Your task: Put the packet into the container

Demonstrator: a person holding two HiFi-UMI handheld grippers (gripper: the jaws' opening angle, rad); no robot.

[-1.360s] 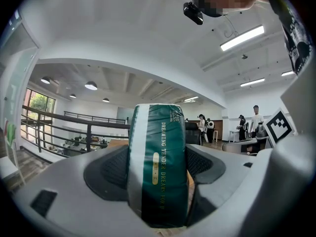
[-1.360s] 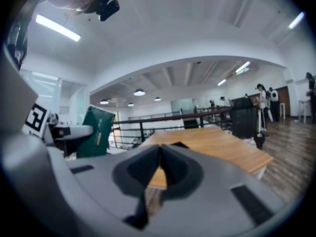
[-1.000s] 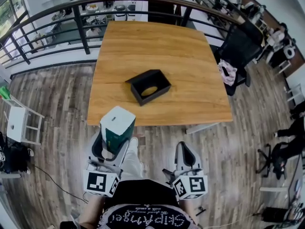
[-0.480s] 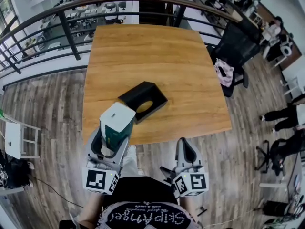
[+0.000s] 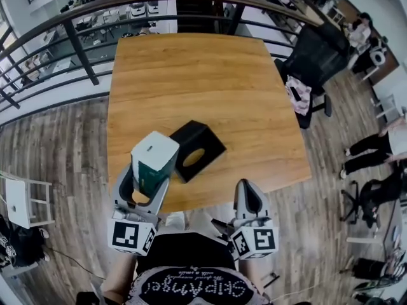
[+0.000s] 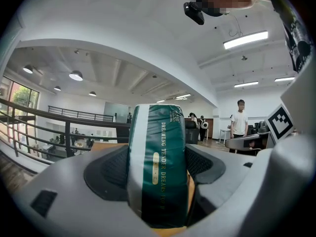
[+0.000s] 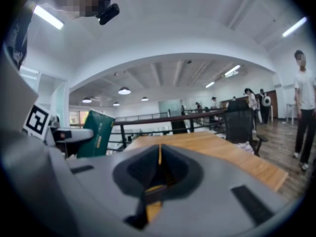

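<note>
You are closing on the container with the packet clamped in your left gripper's fingers, nearly placing it, your right gripper's fingers staying together.

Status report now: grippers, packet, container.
Left hand-held gripper shut on packet, upright, near table edge. Right hand-held gripper shut, empty. Container on table just ahead of packet. Nothing between them.

Printed lengthwise in pale capitals on the dark green and white soft packet: "DREAMING TENDER DREAMS", continuation hidden lower down; smaller print near its top too small to read. Across the black fabric shirt, upside down in white script: apparently "SkipAnger", beside an illegible smaller line.
</note>
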